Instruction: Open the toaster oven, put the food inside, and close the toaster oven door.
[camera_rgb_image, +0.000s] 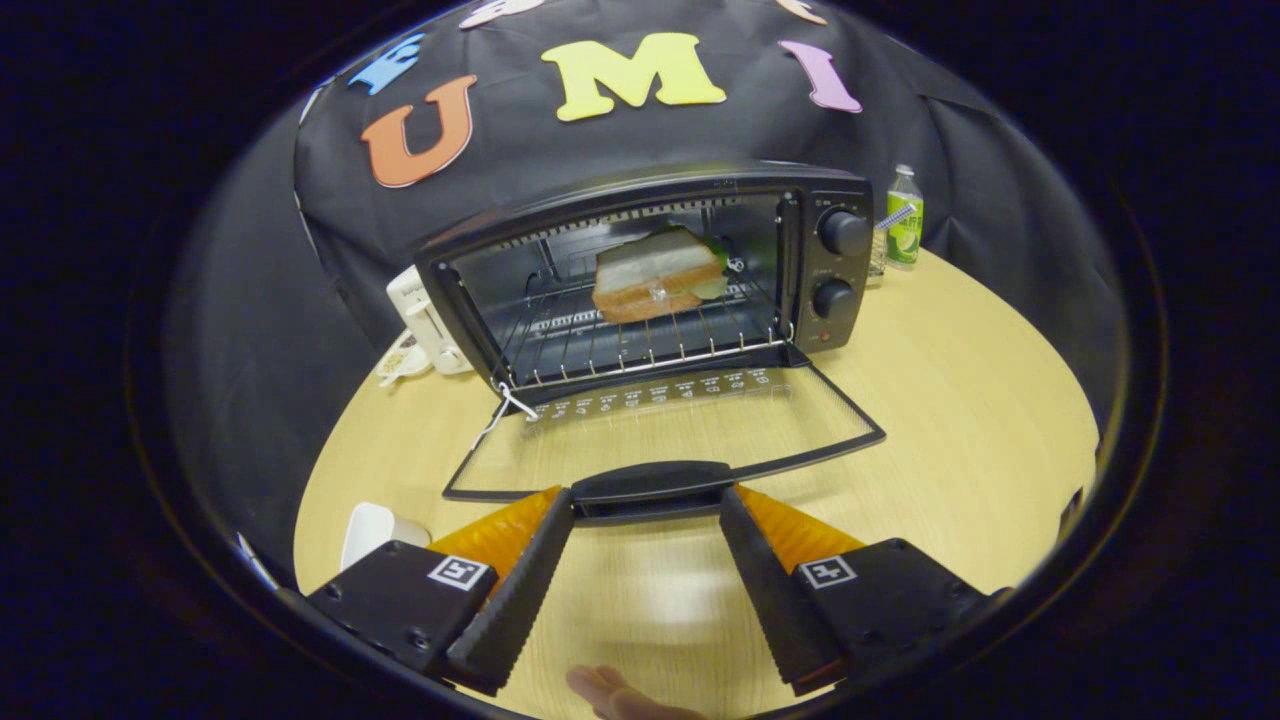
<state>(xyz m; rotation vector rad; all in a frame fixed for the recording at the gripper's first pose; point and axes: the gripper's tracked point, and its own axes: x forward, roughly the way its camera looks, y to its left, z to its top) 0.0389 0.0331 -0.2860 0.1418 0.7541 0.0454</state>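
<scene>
The glass door (665, 440) of the toaster oven (650, 275) is lying flat on the table (960, 400), leaving the mouth wide open, though the sandwich (655, 275) is sitting on the rack (640, 345) toward the back right. The door handle (650, 490) is spanning the gap just ahead of the gripper (647, 503), whose fingers are standing spread apart with bare table between them. A white appliance (425, 320) is crowding the oven's left side, a bottle (905, 215) is standing behind its right corner, and a white cup (375, 530) is sitting just left of the left finger.

Light wood table (960, 400): toaster oven (650, 270), white appliance (425, 320), green-labelled bottle (904, 215) and white cup (375, 530) are carried; gripper (645, 500) fingers are spread wide above it.
</scene>
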